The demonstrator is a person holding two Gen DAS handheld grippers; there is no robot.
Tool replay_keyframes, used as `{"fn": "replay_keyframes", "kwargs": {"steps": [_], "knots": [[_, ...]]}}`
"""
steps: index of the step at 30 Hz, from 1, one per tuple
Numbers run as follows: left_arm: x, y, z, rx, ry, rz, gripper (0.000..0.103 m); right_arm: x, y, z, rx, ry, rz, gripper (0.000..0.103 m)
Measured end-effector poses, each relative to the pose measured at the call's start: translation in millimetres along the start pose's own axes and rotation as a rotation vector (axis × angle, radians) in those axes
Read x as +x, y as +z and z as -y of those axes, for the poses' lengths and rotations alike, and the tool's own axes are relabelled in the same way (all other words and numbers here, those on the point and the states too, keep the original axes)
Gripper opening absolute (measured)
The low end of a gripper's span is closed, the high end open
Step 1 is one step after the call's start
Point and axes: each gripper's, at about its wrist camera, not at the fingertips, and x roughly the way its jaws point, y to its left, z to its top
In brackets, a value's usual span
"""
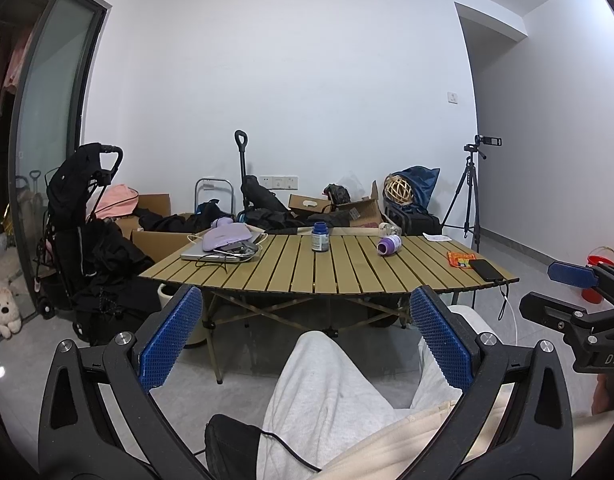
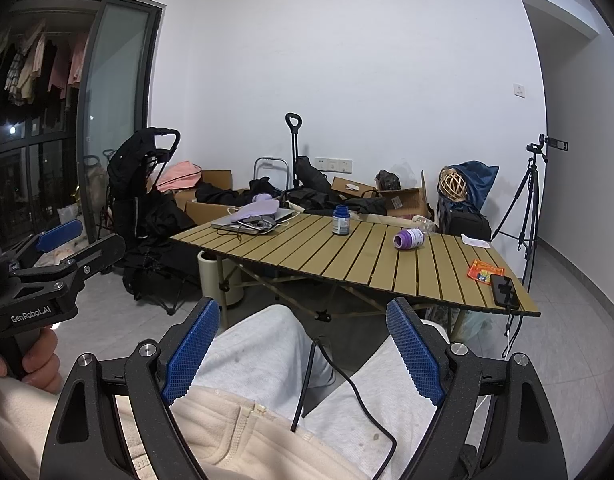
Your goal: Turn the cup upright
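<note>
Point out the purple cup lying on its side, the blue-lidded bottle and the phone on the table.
purple cup (image 2: 409, 238), right wrist view, on its side wall.
blue-lidded bottle (image 2: 340, 222), right wrist view, on its label.
phone (image 2: 505, 290), right wrist view, on its dark face.

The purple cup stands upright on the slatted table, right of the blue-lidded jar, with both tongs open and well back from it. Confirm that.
Not quite: the purple cup lies on its side. The right wrist view shows this. The rest holds: it is on the slatted table, right of the blue-lidded jar, with the left tongs and right tongs open and well back.
</note>
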Motion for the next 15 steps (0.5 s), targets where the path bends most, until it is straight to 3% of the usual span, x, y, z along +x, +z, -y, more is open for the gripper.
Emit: {"fn": "replay_keyframes", "kwargs": {"steps": [15], "knots": [[1.7, -3.8, 3.8, 0.002, 0.003, -0.006, 0.103, -0.7, 1.0, 0.5, -0.001, -0.003, 0.001, 0.090]]}}
